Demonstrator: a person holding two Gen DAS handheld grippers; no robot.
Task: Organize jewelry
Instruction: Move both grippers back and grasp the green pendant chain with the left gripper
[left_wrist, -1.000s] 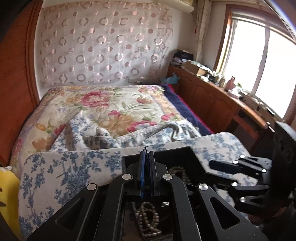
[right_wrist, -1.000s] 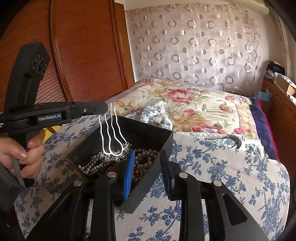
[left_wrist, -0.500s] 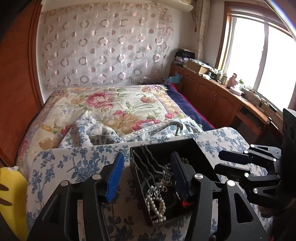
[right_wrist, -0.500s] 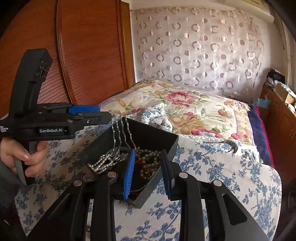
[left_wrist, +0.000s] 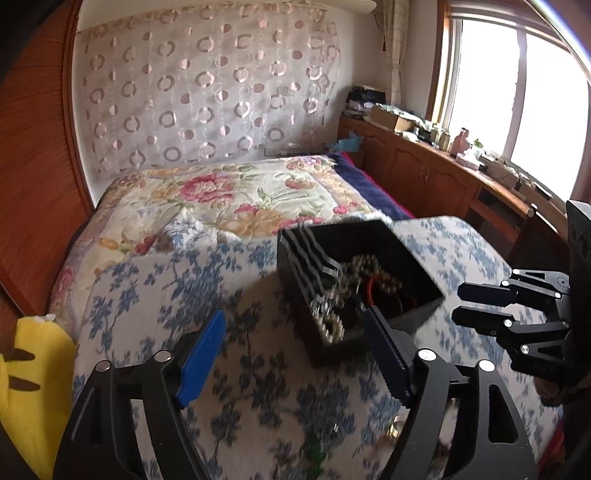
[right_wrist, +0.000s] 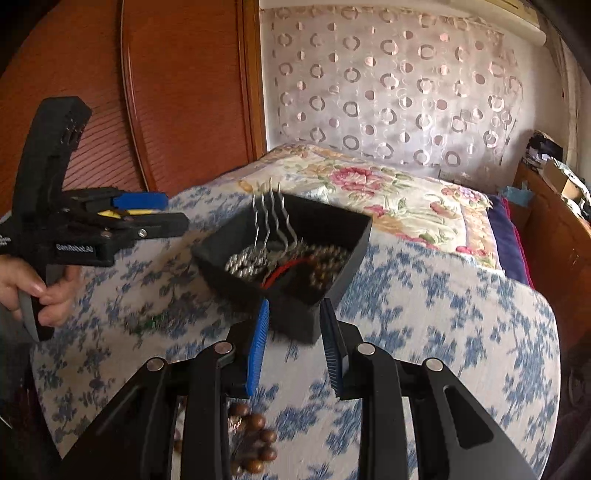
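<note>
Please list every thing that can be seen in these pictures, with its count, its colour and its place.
black box: one, black, on the blue-flowered cloth, holding jewelry
hair comb: one, silver, prongs up against the box's wall
bead strands: several, pearl, brown and red, inside the box
wooden beads: one cluster, brown, on the cloth below the right gripper
blue-flowered cloth: one, white and blue, under the box
bed: one, floral cover, behind
left gripper: one, black, blue pads, jaws opening, nothing between
right gripper: one, black, open, holding nothing

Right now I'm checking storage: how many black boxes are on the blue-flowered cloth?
1. The black box sits mid-cloth, holding beads and a silver hair comb. Loose brown beads lie outside it; more boxes may be out of frame.
</note>
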